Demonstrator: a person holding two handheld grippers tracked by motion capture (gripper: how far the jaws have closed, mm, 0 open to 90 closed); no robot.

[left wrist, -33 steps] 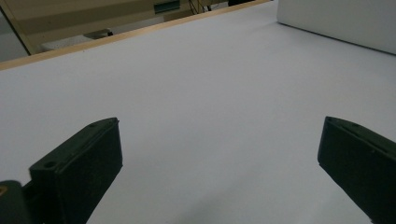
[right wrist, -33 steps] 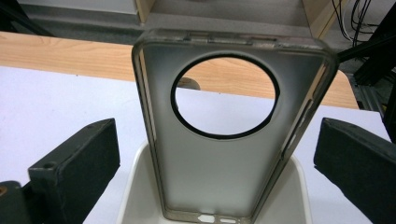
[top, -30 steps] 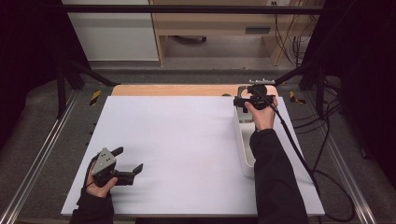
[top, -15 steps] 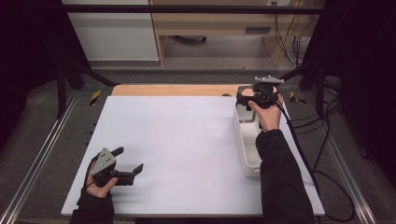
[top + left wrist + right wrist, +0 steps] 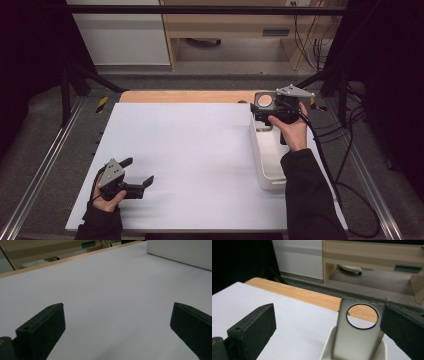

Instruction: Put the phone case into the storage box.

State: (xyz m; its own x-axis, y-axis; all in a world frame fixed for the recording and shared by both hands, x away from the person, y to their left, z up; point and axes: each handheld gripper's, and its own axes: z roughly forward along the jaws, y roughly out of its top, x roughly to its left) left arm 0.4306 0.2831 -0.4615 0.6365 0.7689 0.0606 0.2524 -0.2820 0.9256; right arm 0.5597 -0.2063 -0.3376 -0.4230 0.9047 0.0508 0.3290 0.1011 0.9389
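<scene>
**Ana:** Right gripper view has the metal plate standing upright in the far end of the white tray, its round hole near the top. How do you think it will handle?

**Ben:** Stiff and thin, I'd judge, and not heavy. The brushed face looks slick, so pads could slide on it. I'd pinch it across the flat faces, below the hole, where there is solid metal on both sides.

**Ana:** And the right gripper?

**Ben:** Spread wide. One jaw sits well to the left of the plate; the other is right against its right edge, though I cannot tell whether it actually touches. Nothing is clamped.

**Ana:** From the high view?

**Ben:** The right gripper is over the tray's far end, at the far right of the white table. The left gripper rests at the near left, well apart from the tray.

**Ana:** Its jaws?

**Ben:** Wide apart in the left gripper view, bare table between them.
</scene>
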